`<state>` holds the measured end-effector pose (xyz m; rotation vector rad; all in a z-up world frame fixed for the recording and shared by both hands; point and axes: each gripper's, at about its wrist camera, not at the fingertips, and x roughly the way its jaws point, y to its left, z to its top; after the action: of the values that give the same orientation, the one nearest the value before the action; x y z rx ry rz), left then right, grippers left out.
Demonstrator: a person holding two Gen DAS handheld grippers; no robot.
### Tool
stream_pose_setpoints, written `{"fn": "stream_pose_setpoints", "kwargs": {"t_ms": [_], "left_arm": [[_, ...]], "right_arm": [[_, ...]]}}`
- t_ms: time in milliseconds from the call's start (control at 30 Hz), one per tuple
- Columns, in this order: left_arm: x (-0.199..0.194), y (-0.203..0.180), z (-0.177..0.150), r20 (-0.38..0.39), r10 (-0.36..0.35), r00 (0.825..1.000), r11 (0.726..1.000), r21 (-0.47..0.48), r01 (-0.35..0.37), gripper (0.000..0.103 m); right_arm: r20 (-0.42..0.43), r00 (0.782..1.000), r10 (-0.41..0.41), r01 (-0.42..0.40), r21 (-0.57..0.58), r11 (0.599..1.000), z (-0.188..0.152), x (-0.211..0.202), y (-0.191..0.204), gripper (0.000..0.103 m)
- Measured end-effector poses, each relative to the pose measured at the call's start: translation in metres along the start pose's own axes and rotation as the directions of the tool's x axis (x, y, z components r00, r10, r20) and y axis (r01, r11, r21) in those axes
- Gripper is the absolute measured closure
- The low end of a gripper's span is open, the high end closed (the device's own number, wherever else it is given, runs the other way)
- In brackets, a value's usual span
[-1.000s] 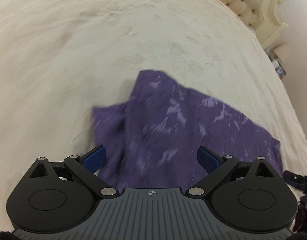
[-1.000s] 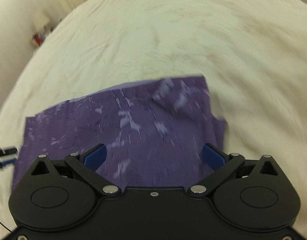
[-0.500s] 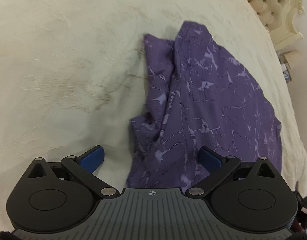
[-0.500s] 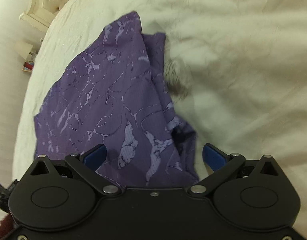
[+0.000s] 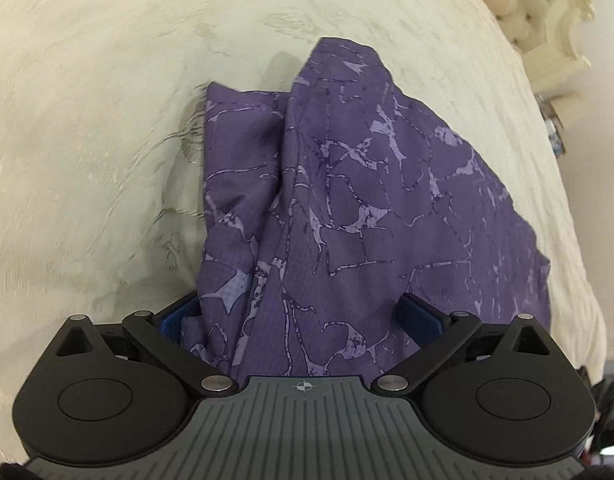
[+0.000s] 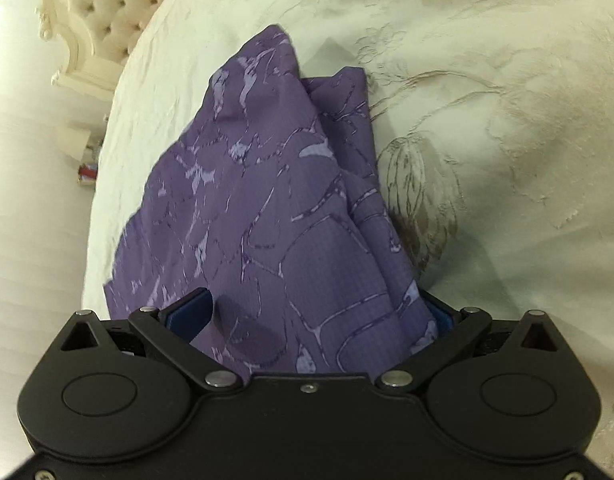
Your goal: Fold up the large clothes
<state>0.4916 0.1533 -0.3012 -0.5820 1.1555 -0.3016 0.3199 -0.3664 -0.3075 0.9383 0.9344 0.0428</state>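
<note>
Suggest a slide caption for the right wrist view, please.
Open right gripper straddling a bunched purple patterned garment on a cream embroidered bedspread.

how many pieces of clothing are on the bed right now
1: a purple marble-patterned garment lying bunched on the cream embroidered bedspread, its near end between the open fingers of the left gripper and right gripper. Nothing else shows.

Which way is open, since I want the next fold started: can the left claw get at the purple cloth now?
Probably yes. The left claw is open with the cloth already bunched between its fingers; nothing lies in between, so closing should catch it.
</note>
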Motion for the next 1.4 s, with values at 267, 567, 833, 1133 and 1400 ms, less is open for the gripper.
{"fn": "stream_pose_setpoints", "kwargs": {"t_ms": [267, 567, 833, 1133, 1400], "left_arm": [[-0.012, 0.001, -0.003, -0.096, -0.069, 0.993, 0.998, -0.015, 0.068, 0.058], [-0.043, -0.006, -0.027, -0.145, -0.106, 0.984, 0.994, 0.024, 0.111, 0.067], [-0.089, 0.014, -0.082, -0.201, -0.113, 0.973, 0.991, 0.045, 0.124, 0.068], [-0.122, 0.065, -0.122, -0.204, -0.035, 0.978, 0.999, 0.01, 0.037, 0.062], [-0.113, 0.047, -0.116, -0.008, 0.213, 0.977, 0.964, 0.164, -0.209, 0.044]], "right_arm": [[-0.07, 0.996, -0.047, 0.044, -0.043, 0.998, -0.002, -0.002, 0.016, 0.038], [-0.103, 0.992, -0.068, 0.059, -0.082, 0.995, -0.022, -0.029, 0.044, 0.061], [-0.232, 0.97, -0.076, 0.057, -0.088, 0.994, -0.083, -0.064, 0.036, 0.061], [-0.328, 0.932, -0.153, 0.119, -0.122, 0.985, -0.142, -0.093, 0.014, 0.045], [0.04, 0.905, -0.424, 0.424, -0.177, 0.888, -0.112, -0.103, 0.027, 0.025]]}}
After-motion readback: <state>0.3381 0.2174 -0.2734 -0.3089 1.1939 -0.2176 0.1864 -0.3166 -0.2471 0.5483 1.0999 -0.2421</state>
